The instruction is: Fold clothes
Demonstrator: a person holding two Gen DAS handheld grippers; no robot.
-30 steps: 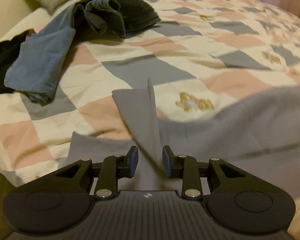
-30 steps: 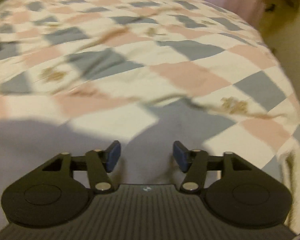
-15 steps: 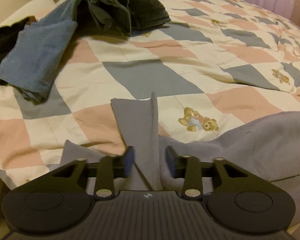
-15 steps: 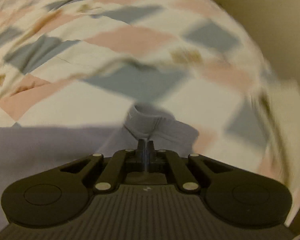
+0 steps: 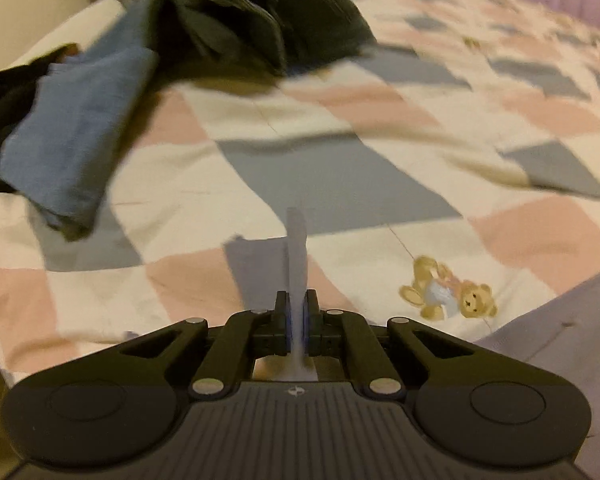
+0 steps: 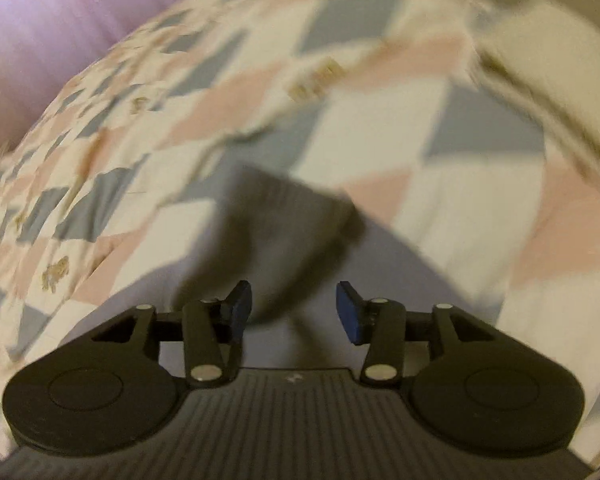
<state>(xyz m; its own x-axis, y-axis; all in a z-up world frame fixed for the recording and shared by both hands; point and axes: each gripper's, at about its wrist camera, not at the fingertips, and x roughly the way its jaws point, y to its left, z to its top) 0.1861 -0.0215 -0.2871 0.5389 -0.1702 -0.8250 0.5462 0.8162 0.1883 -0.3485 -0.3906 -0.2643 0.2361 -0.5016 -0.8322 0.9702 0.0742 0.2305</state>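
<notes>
Pinching grey garment (image 5: 296,248) edge: left claw (image 5: 296,316). Right claw (image 6: 293,307) just opened, garment beneath.

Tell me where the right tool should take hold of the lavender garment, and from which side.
Grip the raised, bunched fold of the lavender garment just ahead of the open right tool, coming down from above. That ridge stands up off the quilt, so both pads can straddle it; the flat cloth around it offers no edge.

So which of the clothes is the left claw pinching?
The pale lilac-grey garment: a fold of it stands up between the shut left claw. The blue garment and the dark grey one lie untouched further back on the bed.
</notes>
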